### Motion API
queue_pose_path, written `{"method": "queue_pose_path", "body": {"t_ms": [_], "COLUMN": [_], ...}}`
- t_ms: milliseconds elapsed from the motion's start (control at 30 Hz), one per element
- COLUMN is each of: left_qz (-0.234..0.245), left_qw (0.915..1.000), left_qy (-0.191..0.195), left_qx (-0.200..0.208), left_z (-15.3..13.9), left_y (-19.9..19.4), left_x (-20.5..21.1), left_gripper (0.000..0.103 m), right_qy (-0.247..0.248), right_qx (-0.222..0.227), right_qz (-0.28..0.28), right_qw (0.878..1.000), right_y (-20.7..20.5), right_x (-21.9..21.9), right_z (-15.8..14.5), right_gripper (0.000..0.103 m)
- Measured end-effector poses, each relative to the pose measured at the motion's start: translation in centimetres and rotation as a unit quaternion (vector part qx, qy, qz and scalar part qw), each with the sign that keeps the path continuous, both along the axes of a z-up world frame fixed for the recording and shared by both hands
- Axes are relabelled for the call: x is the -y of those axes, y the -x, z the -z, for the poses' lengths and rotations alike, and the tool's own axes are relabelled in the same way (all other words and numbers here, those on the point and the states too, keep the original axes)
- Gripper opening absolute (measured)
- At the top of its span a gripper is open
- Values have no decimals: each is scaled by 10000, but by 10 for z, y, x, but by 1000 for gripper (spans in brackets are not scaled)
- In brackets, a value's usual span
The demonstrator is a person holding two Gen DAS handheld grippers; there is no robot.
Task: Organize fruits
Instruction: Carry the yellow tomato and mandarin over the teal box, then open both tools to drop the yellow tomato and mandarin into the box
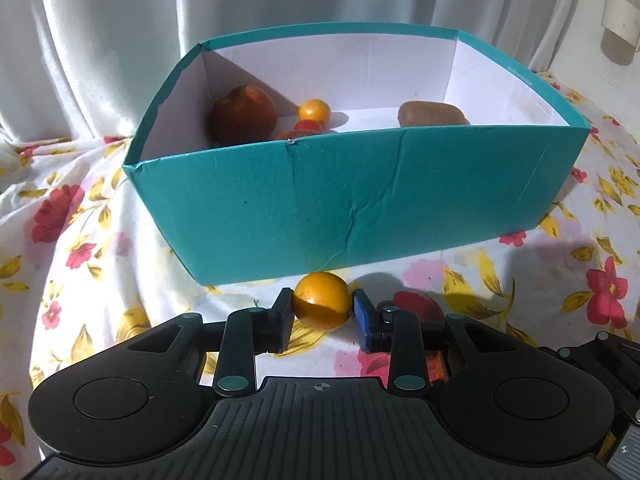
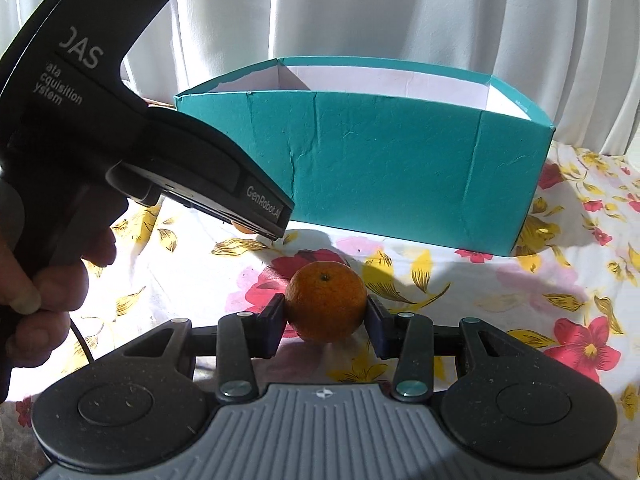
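Left tongs [image 1: 322, 312]: closed on a small smooth yellow-orange fruit [image 1: 322, 300], a pad touching each of its sides; the fruit sits on the flowered cloth [image 1: 80, 216], just in front of the near wall of the box.
Left hand [image 2: 44, 280]: seen in the right wrist view at the far left, fingers wrapped around the black handle of the left tool, whose body slants down toward the cloth.
Teal box [image 1: 360, 196]: open-topped cardboard, white inside, creased on its near wall; it stands on the cloth in front of a pale curtain [image 1: 120, 20].
Inside the box, left to right: a large dark reddish-brown fruit [image 1: 243, 114] in the left corner; a small yellow-orange fruit [image 1: 315, 111] beside it; small red fruits [image 1: 308, 126] just in front of that one, partly hidden by the near wall; a brown kiwi [image 1: 432, 113] toward the right, apart from the rest.
Right tongs [image 2: 325, 314]: gripping a rough-skinned orange [image 2: 325, 306], a pad against each side; the orange rests on the cloth, near the box's front wall but apart from it.
Surface: a table-like top fully covered by the white cloth with red flowers and yellow leaves.
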State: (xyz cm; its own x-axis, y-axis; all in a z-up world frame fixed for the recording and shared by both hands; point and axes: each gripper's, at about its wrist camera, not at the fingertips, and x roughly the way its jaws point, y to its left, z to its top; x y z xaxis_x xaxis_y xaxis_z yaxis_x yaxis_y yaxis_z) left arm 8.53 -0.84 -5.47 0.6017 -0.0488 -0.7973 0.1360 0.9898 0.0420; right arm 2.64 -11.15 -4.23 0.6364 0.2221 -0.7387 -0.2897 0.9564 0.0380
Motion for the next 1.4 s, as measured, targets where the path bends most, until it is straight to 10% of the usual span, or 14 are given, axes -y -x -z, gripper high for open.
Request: {"method": "queue_pose_path", "body": {"t_ms": [933, 1400], "left_qz": [-681, -848], "left_qw": [9890, 9918], "left_qy": [-106, -170], "left_qx": [1306, 941], "left_z": [-156, -120], "left_y": [-30, -51], "left_x": [2, -5], "left_gripper": [35, 35], "right_qy": [-101, -173], "right_qx": [1780, 1488], "right_qz": [857, 996], "right_qw": [9803, 9837], "right_y": [-81, -121], "right_x": [45, 49], "right_z": [-152, -131], "right_gripper": [42, 42]}}
